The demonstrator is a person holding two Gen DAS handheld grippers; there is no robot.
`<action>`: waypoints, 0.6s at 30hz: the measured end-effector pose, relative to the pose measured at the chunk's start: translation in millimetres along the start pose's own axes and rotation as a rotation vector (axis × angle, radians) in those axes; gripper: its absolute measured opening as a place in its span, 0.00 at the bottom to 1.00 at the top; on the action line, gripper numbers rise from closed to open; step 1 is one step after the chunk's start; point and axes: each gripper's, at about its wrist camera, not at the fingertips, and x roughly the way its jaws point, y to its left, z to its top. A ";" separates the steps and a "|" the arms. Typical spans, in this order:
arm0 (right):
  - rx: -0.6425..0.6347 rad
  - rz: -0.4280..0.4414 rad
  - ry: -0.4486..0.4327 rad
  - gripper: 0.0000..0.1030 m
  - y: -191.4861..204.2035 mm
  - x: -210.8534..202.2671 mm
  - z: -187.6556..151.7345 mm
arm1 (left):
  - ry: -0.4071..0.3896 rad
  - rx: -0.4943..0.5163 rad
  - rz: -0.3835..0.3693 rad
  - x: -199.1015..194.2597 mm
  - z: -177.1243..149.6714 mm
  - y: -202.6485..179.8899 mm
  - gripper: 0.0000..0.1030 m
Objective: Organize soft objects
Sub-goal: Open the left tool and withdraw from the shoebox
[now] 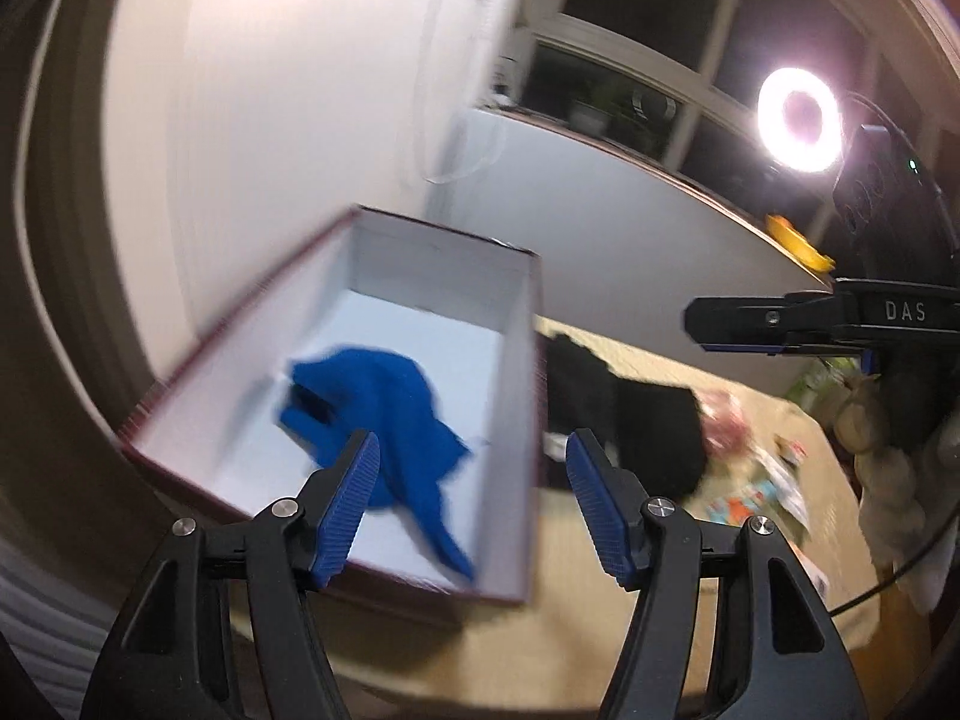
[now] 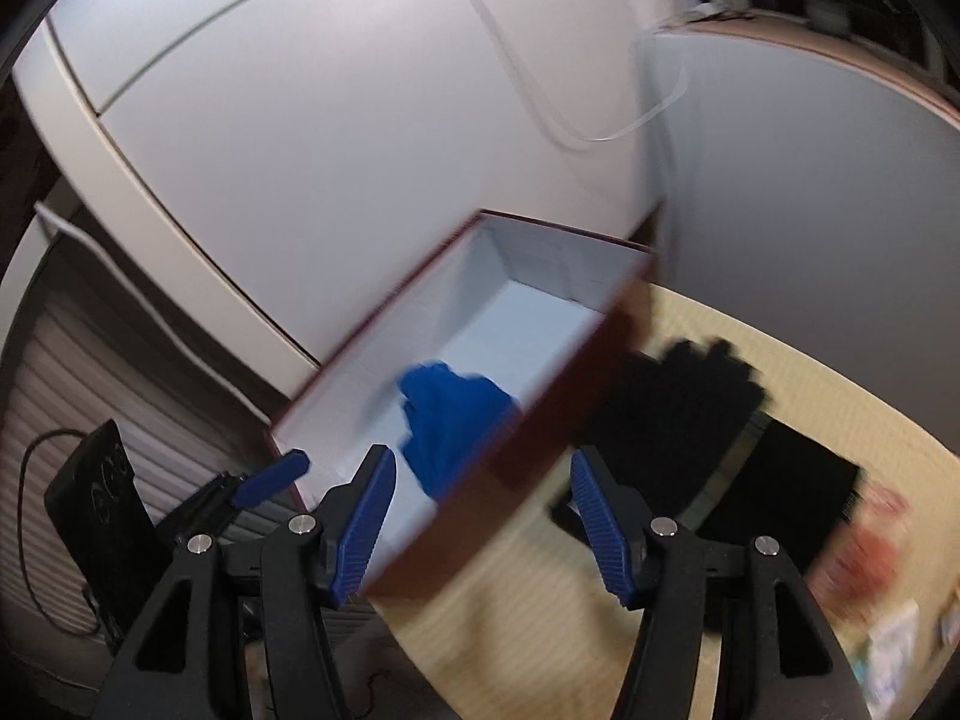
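Observation:
A dark red box with a white inside stands on the beige surface; it also shows in the right wrist view. A blue cloth lies inside it, seen again in the right wrist view. Black soft items lie right of the box, also in the right wrist view. My left gripper is open and empty above the box's near end. My right gripper is open and empty over the box's near corner. The right gripper's side shows in the left wrist view.
A white wall and cabinet stand behind the box. A ring light shines at the right. Small colourful items lie on the beige surface. A black phone stands at the left.

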 end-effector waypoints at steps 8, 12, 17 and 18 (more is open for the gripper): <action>0.117 -0.064 -0.094 0.61 -73.8 -86.3 -86.3 | 0.030 0.069 -0.072 -2.5 -41.5 -55.6 0.73; 0.193 -0.110 -0.130 0.68 -104.8 -111.2 -129.6 | -0.012 0.094 -0.029 -9.3 -48.3 -69.3 0.73; 0.274 -0.089 -0.154 0.68 -128.3 -130.3 -174.1 | -0.047 0.110 0.027 -16.5 -46.6 -70.6 0.73; 0.291 -0.086 -0.162 0.68 -130.9 -134.1 -181.1 | -0.058 0.104 0.035 -20.0 -44.5 -68.7 0.73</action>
